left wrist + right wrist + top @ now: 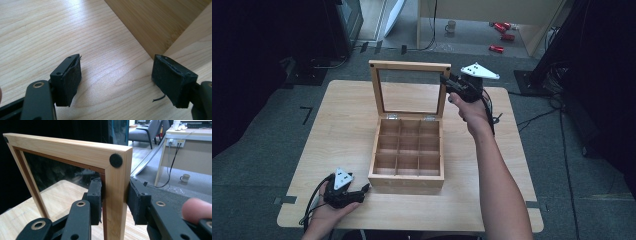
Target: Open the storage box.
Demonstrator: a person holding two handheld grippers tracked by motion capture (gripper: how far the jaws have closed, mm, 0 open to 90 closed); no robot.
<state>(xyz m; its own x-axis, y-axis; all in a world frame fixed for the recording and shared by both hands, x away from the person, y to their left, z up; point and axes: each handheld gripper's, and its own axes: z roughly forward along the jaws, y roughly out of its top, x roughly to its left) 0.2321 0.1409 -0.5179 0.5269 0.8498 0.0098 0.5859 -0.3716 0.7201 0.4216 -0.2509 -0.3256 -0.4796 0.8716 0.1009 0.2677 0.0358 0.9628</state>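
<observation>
Left gripper (343,192) rests on the table (337,130) at the near left edge, held in the person's left hand (324,212), just beside the near left corner of the wooden box (408,152); its fingers (71,80) are spread apart with nothing between them, bare table under the gap, box corner wall visible just past the right finger in the left gripper view. Box sits mid-table, slightly toward the near side, base divided into a three-by-three grid of compartments, all appear empty from the high view. Hinged lid (409,90) stands upright at the far side of the box, wooden frame with a glass pane, two metal hinges at its bottom edge. Right gripper (451,82) is farther out, at the lid's upper right corner, right hand (472,112) and forearm reaching across the right side of the table. In the right gripper view its fingers (96,202) are clenched on the lid's right frame rail, one pad on each face, just under the corner with the round black bumper dot (116,160); a fingertip of the person shows at the lower right there. Beyond the table: grey floor, a mug (451,26) and some red items (501,34) on the floor near a light wooden desk (492,10), cables at right.
</observation>
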